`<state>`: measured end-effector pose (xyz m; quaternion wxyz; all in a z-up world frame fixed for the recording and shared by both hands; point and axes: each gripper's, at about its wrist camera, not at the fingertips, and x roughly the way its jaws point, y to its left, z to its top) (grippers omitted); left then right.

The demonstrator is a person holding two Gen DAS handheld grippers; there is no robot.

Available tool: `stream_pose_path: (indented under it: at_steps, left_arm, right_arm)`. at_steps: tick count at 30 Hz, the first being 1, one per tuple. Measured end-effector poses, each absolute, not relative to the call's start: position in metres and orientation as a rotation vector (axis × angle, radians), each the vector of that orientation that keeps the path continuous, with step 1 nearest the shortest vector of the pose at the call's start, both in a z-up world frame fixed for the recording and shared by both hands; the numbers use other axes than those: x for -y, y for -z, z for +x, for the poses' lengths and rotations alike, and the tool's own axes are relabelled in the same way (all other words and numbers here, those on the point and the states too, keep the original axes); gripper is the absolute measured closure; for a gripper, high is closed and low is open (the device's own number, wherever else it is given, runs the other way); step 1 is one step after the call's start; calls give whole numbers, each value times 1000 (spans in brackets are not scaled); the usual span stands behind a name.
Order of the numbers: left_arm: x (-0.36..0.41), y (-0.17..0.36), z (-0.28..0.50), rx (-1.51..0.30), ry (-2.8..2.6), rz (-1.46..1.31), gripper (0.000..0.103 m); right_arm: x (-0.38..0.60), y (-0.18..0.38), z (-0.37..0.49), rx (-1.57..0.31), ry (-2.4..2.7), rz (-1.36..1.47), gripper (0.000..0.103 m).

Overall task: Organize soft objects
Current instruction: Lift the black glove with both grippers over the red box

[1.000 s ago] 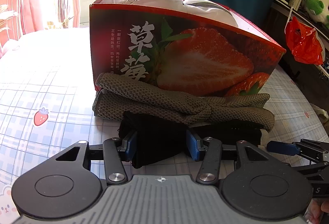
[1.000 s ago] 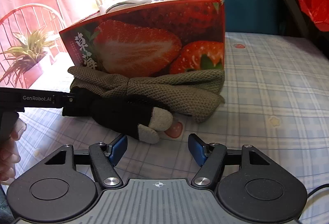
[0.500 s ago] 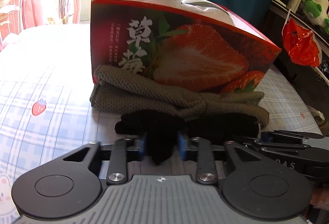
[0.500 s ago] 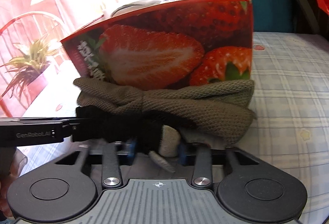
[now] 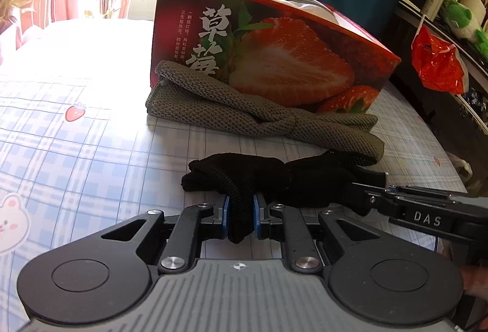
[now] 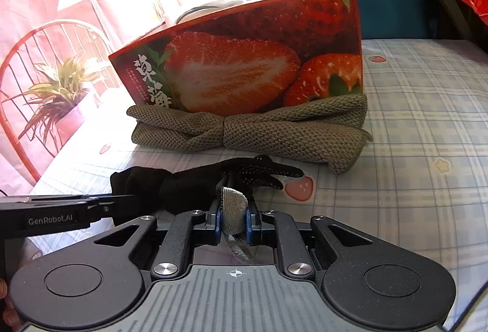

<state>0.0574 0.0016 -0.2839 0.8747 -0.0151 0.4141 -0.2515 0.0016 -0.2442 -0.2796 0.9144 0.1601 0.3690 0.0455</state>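
Note:
A black knit glove (image 5: 244, 176) lies stretched on the plaid sheet, in front of an olive knitted band (image 5: 244, 115). That band rests against a red strawberry box (image 5: 289, 63). My left gripper (image 5: 239, 211) is shut on the glove's left end. My right gripper (image 6: 233, 217) has its jaws closing, with the grey part of the glove (image 6: 183, 185) pinched between the pads. Dotted black fingers stick out to the right. The olive band (image 6: 259, 130) and the box (image 6: 244, 72) sit just behind. Each gripper shows in the other's view: right gripper (image 5: 363, 194), left gripper (image 6: 125, 203).
The plaid sheet with strawberry prints (image 5: 76, 149) spreads left and right of the box. White things fill the box top. A red plastic bag (image 5: 436, 63) and a cluttered shelf stand at the right edge. A potted plant (image 6: 58, 94) and a red wire chair (image 6: 45, 42) are beyond the left edge.
Both grippers went from open to closed on the black glove. The glove has been drawn back from the olive band, leaving a strip of sheet between them.

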Motion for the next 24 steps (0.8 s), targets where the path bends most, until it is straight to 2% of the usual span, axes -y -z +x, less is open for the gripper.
stream_pose_path:
  at_steps: [24]
  left_arm:
    - [2, 226, 48, -705, 545, -14, 87]
  right_arm:
    - [243, 233, -11, -615, -114, 281, 90]
